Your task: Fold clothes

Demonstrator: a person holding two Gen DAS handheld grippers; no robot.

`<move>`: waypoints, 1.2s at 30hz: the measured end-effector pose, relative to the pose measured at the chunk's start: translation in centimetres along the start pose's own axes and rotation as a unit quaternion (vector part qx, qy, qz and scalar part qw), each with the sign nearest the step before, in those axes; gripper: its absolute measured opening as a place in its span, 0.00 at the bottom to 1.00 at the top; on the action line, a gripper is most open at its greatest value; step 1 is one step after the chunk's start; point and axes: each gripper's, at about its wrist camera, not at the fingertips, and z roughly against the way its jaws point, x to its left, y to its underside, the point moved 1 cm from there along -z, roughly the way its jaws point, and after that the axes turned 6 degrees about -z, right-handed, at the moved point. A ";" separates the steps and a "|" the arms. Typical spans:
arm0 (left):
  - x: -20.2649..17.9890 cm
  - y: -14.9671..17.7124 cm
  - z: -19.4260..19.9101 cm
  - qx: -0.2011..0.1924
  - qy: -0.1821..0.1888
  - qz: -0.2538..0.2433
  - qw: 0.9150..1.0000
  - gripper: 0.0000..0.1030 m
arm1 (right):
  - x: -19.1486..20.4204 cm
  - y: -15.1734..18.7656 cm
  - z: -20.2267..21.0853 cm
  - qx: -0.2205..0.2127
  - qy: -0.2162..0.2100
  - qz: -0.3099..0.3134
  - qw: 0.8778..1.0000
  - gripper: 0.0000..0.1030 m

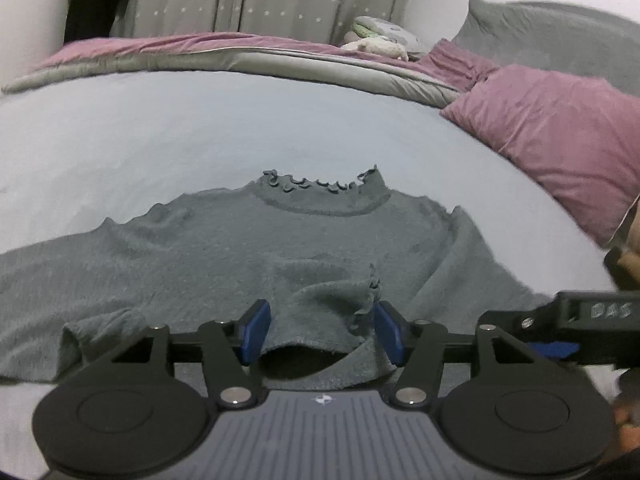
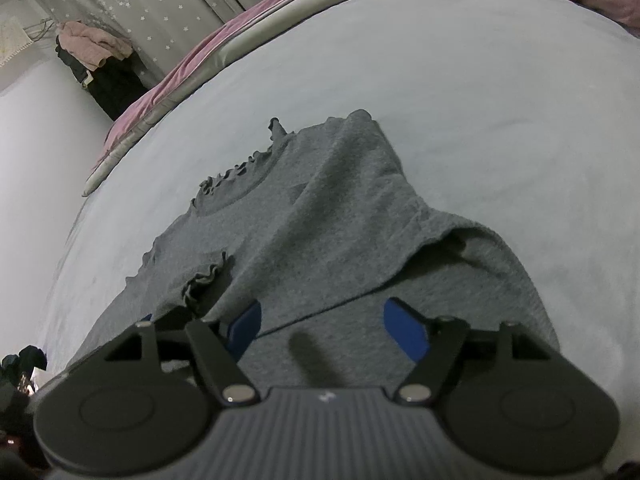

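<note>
A grey knitted sweater with a frilled collar [image 1: 248,248] is spread on the pale blue bedsheet [image 1: 160,128]. Both the left gripper [image 1: 320,326] and the right gripper [image 2: 322,330] are held agape above its hem, nothing clasped.

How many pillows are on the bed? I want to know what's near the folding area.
2: a pink pillow at the right by the grey sweater, and a grey pillow behind it. The rolled duvet may hide others.
</note>
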 end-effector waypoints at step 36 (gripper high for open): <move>14.7 2.2 1.3 -0.042 0.040 0.358 0.932 0.41 | -0.8 -1.4 1.5 -0.019 -0.002 -0.027 0.999 0.69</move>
